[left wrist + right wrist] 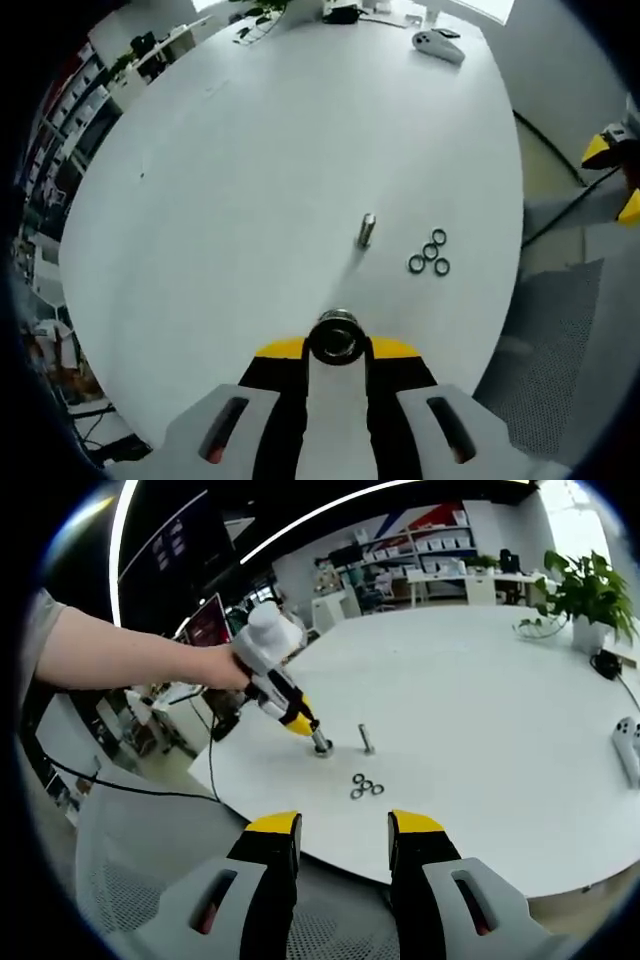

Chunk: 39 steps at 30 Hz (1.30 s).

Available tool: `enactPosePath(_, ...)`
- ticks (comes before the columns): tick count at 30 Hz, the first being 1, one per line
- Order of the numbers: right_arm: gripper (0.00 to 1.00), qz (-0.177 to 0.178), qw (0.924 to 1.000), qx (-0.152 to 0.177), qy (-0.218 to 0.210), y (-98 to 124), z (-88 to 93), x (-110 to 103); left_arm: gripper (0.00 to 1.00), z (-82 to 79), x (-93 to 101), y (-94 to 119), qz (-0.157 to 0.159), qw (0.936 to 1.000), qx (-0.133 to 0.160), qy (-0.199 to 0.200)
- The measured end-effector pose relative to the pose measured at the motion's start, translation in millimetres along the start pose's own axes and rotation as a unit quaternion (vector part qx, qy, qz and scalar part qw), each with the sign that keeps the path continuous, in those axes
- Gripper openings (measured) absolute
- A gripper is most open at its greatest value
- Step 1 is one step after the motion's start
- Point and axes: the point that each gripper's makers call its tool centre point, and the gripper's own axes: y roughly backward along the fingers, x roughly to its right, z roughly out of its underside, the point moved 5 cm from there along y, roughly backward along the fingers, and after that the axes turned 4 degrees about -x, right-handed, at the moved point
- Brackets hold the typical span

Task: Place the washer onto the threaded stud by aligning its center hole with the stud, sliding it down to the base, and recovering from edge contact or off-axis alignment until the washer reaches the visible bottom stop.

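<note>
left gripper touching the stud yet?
Apart. In the left gripper view, the left gripper, shut on a washer, sits short of the stud, with bare table between them. The right gripper view shows the same gap.

In my left gripper view, the left gripper [337, 348] carries a metal ring-shaped part [337, 337] at its tips, which covers the tips themselves, so I cannot see how the pads meet it. The jaw bodies run off the bottom edge. The stud [367, 229] at centre is too small for me to read its thread or its base. At the right edge, a yellow-tipped piece [607, 150] is cut off by the frame.

In my right gripper view, the washers [365, 785] at centre are tiny; I cannot count them surely. The person's arm [120, 655] is cut by the left edge. The white controller [628, 748] is clipped at the right edge.
</note>
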Motion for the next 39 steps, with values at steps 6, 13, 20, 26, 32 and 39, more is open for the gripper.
enactPosePath(6, 0.37, 0.000, 1.0000, -0.002, 0.000, 0, 0.4, 0, 0.19, -0.5, -1.9, -10, 0.004, 1.0000, -0.009, 0.002)
enactPosePath(13, 0.37, 0.002, 1.0000, -0.003, -0.002, 0, 0.9, 1, 0.19, 1.1, -0.4, -23, 0.004, 0.9997, -0.022, -0.002)
enactPosePath(20, 0.36, 0.004, 1.0000, -0.004, -0.003, 0, 1.1, 1, 0.19, 1.5, 3.0, -32, 0.000, 0.9993, -0.032, -0.017)
enactPosePath(26, 0.36, 0.005, 1.0000, -0.007, -0.002, -1, 1.4, 2, 0.19, 3.0, 1.7, -38, 0.001, 0.9991, -0.037, -0.020)
enactPosePath(32, 0.36, 0.006, 1.0000, -0.006, -0.004, 0, 1.5, 2, 0.19, 4.6, 2.0, -42, 0.002, 0.9991, -0.038, -0.019)
enactPosePath(39, 0.36, 0.004, 1.0000, -0.008, -0.001, -1, 1.7, 2, 0.27, 2.6, -0.4, -41, -0.006, 0.9998, -0.016, -0.004)
